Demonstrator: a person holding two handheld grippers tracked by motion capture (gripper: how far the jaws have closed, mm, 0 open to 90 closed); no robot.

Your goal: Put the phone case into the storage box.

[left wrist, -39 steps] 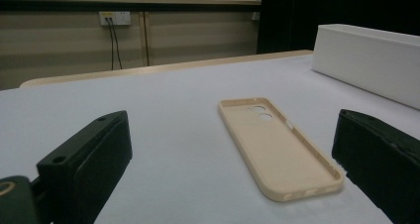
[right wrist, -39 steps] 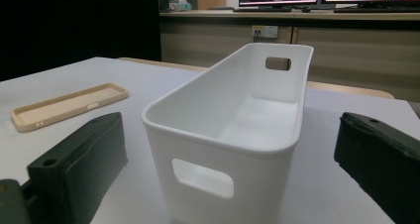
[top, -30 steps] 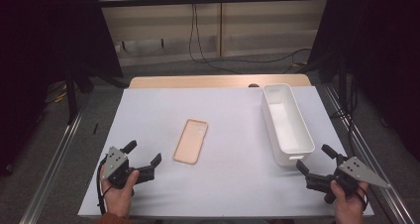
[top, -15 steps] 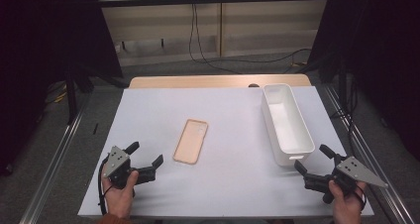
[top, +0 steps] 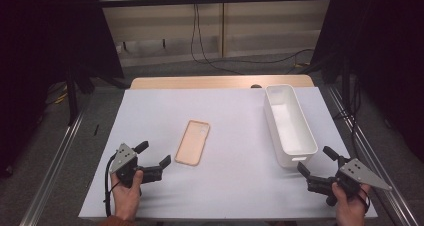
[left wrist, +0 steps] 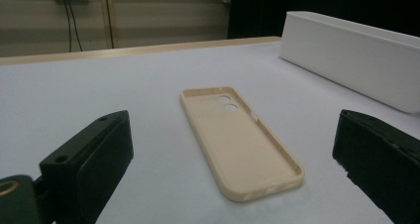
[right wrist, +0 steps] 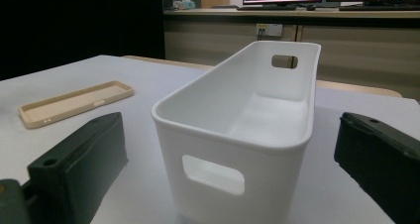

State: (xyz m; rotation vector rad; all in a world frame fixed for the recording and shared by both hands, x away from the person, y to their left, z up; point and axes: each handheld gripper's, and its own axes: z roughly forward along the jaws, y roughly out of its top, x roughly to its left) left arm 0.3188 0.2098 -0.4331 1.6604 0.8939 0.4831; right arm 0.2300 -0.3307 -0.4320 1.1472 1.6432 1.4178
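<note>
A white-covered surface (top: 230, 116) stands before the person, and near its middle lies a beige phone case (top: 193, 142), flat on its back with the hollow side up and the camera cut-outs at the far end. The left tool (top: 153, 154) sits low at the near left corner, gripped in the person's left hand (top: 126, 196), its two black jaws spread wide and pointing toward the case; the nearer jaw tip lies just beside the case's near end without touching it. Seen in the left gripper view, the phone case (left wrist: 237, 137) lies between the two jaws but farther out, nothing pinched between them, and its raised rim catches the light all round. Off to the right stands a long white bin (top: 289, 123), upright, open at the top, with a handle slot cut into each short end; it runs lengthwise away from the person along the right edge of the surface. The right tool (top: 316, 162) is held in the right hand (top: 350, 206) at the near right corner, just short of the bin's near end, jaws likewise spread apart and gripping nothing. In the right gripper view the bin (right wrist: 237, 149) rises between the two jaws, its inside bare, and the phone case (right wrist: 74, 104) lies well off to its side.
</note>
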